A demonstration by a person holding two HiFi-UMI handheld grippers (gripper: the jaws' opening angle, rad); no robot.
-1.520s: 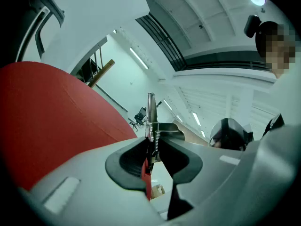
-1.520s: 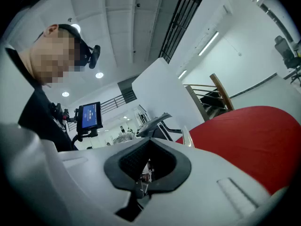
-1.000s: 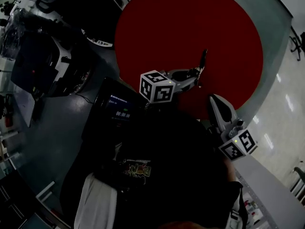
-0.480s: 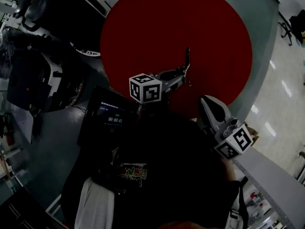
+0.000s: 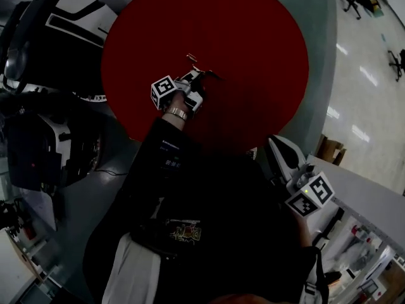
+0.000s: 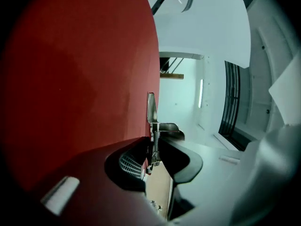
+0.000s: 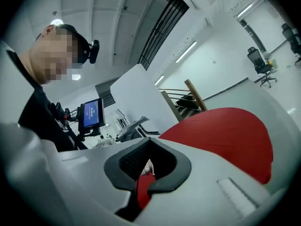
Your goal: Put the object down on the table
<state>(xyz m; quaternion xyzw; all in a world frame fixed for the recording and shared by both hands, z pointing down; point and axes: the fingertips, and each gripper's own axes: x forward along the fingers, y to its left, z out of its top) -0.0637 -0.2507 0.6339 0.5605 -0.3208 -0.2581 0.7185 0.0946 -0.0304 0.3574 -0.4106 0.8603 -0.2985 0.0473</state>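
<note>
The left gripper is clenching one slim, silvery metal tool, which is showing a flat blade and one small coil spring just past the gripper's dark pads. It is hanging out over the one round red counter; whether it is touching the surface cannot be told. The right gripper is resting near the person's body, well apart from the tool, its jaws pressing together on nothing. Two grippers are showing in all.
</note>
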